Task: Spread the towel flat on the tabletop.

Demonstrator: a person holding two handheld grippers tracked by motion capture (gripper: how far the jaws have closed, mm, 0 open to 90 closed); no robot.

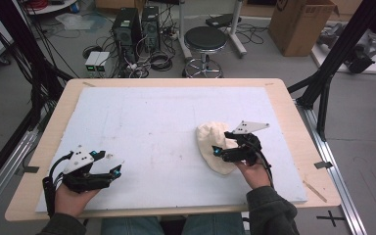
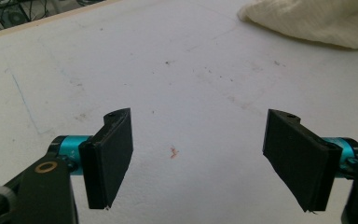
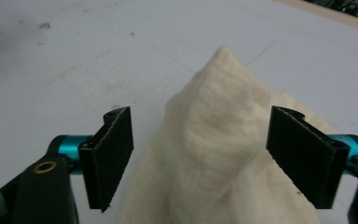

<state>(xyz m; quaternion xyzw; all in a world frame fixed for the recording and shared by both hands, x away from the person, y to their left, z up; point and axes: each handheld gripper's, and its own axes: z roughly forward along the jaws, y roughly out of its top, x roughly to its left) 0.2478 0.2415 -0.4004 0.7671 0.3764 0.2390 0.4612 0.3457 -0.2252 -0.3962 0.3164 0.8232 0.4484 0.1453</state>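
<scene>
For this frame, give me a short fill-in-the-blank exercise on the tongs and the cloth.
1. The cream cloth lies bunched on the ____ board.
2. A raised fold of the cloth stands between the jaws of the ____ tongs.
3. The left tongs stand ____, with bare board between the jaws.
4. In the high view, the cloth lies nearer the person's ____ hand.

Missing words: white; right; open; right

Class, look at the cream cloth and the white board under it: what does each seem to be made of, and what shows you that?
Cream cloth: seemingly soft woven fabric, perhaps cotton; matte, finely ribbed, slumped in folds with a raised peak.
White board: probably foam or painted sheet; flat, matte, scuffed with small marks and stains.
</scene>
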